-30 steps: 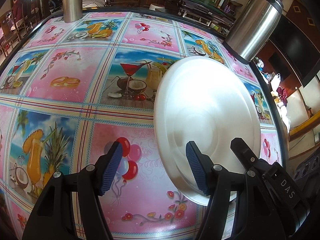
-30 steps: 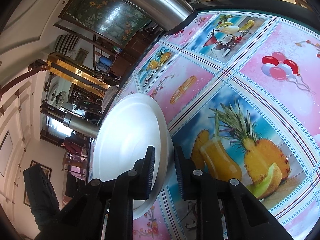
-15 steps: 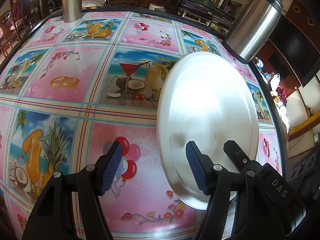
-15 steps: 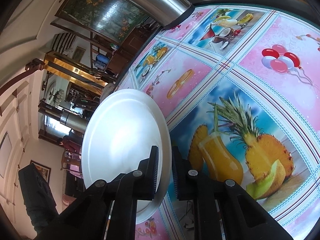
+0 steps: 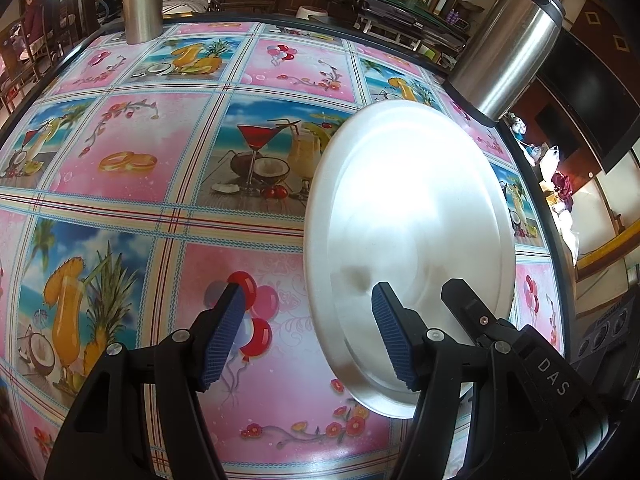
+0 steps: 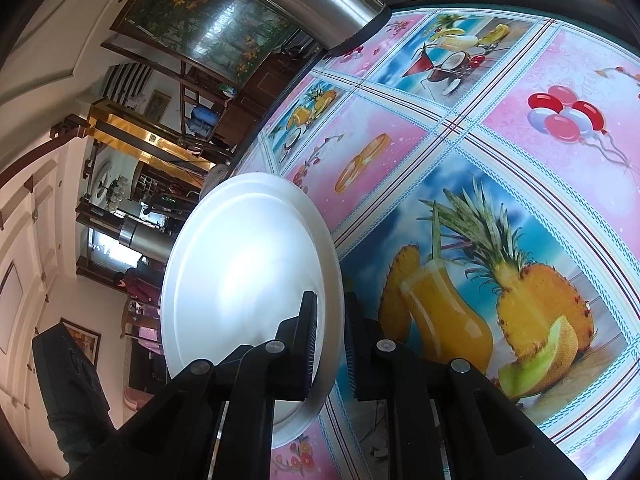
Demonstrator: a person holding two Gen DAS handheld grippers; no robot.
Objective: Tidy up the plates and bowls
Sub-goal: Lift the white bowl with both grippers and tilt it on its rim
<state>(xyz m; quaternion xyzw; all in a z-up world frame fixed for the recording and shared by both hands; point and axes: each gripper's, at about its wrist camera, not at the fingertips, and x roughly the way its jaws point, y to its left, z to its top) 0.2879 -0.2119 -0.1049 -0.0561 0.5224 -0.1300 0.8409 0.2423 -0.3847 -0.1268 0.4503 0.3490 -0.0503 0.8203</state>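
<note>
And there's the plate (image 5: 408, 240), a round metal disc with a dull silver sheen, a shallow flat well and a narrow raised rim catching a broad white glare. In the right wrist view the same plate (image 6: 248, 272) reads almost white, and it's tilted up off the table, one edge lifted, its face turned toward the left of that picture. The right gripper (image 6: 329, 344) has it by the near rim: black jaws with ribbed pads have just been closing, and the rim sits pinched between them, one pad on the plate's face, the other behind it.

Over to the left gripper (image 5: 308, 332), and its jaws stand well apart with nothing between them, blue ridged pads facing each other above the cloth. Its right finger overlaps the plate's near edge in the picture; whether it touches I can't tell.

Below it all, the table (image 5: 120, 208) wears a glossy plastic cloth, a grid of pink squares and fruit-drink squares with pale striped borders. The plate sits toward the right side of the table, its far rim just short of a tall brushed-steel flask (image 5: 508, 40) with a black base and lid, standing near the table's far right edge. A plain steel cylinder (image 5: 142, 0) stands at the far left edge, well apart.

Open cloth runs wide to the left of the plate and across the middle; on the right the dark table edge is close to the plate's rim.
</note>
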